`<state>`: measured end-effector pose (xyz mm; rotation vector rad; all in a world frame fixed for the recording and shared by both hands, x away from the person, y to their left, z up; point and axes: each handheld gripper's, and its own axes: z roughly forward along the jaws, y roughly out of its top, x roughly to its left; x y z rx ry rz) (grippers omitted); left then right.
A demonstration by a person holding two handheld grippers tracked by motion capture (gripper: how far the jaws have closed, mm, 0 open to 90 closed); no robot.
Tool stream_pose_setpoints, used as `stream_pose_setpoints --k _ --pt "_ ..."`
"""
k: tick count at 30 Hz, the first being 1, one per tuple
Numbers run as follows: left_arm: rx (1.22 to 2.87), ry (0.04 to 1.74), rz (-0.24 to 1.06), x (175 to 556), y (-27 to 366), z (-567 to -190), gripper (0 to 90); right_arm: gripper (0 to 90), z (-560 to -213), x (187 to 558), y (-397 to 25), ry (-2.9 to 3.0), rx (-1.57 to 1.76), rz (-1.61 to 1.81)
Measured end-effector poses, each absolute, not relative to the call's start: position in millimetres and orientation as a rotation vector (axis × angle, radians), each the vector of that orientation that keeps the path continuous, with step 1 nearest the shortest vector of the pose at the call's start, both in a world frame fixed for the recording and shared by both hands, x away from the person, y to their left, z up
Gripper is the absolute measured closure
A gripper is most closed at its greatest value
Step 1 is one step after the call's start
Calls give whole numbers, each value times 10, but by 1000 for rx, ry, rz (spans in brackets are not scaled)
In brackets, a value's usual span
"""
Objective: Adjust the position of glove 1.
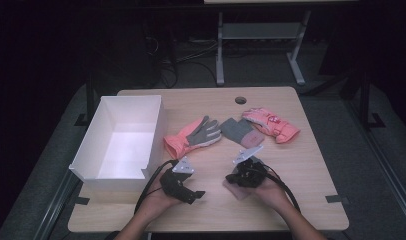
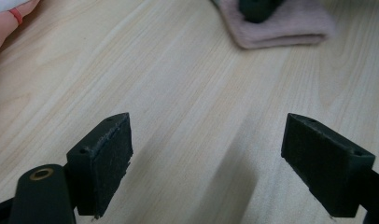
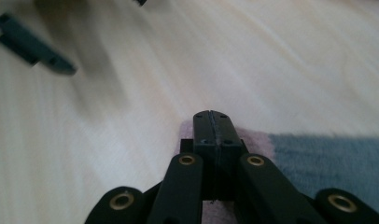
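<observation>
A pink and grey cloth [image 1: 237, 193] lies near the table's front, right of the middle. My right gripper [image 1: 232, 179] is shut on its pink edge [image 3: 260, 140], and the cloth's grey part [image 3: 327, 158] spreads beside the jaws. My left gripper [image 1: 195, 193] stands open just left of it, low over bare wood, with nothing between its fingers [image 2: 108, 154]. In the left gripper view the pink cloth [image 2: 281, 28] lies ahead with the right gripper [image 2: 257, 7] on top of it. One left finger [image 3: 33, 46] appears in the right gripper view.
An open white box [image 1: 122, 142] stands at the table's left. A pink and grey glove [image 1: 193, 136], a grey piece with a pink cuff [image 1: 240, 131] and a pink glove [image 1: 271, 124] lie across the middle. A round hole [image 1: 240, 100] is near the table's far edge.
</observation>
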<state>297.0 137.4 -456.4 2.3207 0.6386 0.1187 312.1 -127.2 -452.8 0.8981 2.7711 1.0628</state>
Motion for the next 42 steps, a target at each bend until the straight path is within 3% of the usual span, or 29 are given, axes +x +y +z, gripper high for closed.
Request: stream_pose_setpoints --k 20,31,42 --pt "2307 653 115 2963 1379 -4565 159 900 -4515 2650 -1896 2754 994 1072" --pt "2315 650 109 2972 1371 -4574 159 900 -4406 2856 -2176 2628 1054 1108" --pt "2312 645 108 2959 1372 -4569 159 900 -4582 3036 -1918 2706 1039 1020"
